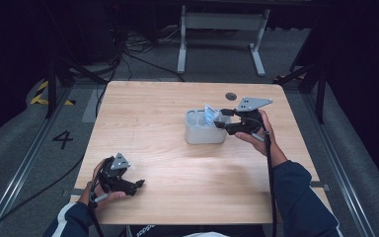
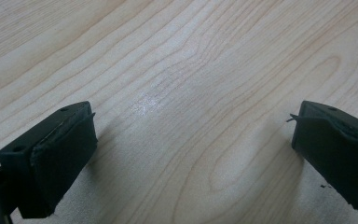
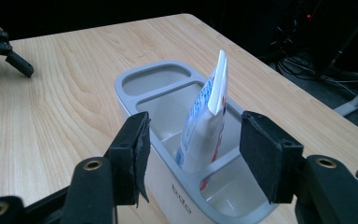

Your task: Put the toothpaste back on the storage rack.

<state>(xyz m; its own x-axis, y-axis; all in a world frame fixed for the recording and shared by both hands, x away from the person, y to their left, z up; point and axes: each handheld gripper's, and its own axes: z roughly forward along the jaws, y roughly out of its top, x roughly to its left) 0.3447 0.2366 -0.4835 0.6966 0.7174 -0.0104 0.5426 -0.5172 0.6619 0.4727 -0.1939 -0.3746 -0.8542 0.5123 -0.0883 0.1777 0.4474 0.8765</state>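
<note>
Inside the gray holder (image 3: 186, 196) on the counter (image 1: 177, 168), the toothpaste tube (image 3: 203, 126) leans free between my right gripper (image 3: 193, 156) and its released pads; backing out carelessly could snag and topple it. My left gripper (image 2: 191, 154) rests open.

The left hand-held gripper (image 1: 139, 184) sits low at the near left, its jaws spread wide with nothing between them. The right hand-held gripper (image 1: 220, 118) is held farther out on an extended forearm, jaws level and parted, pads clear of contact.
</note>
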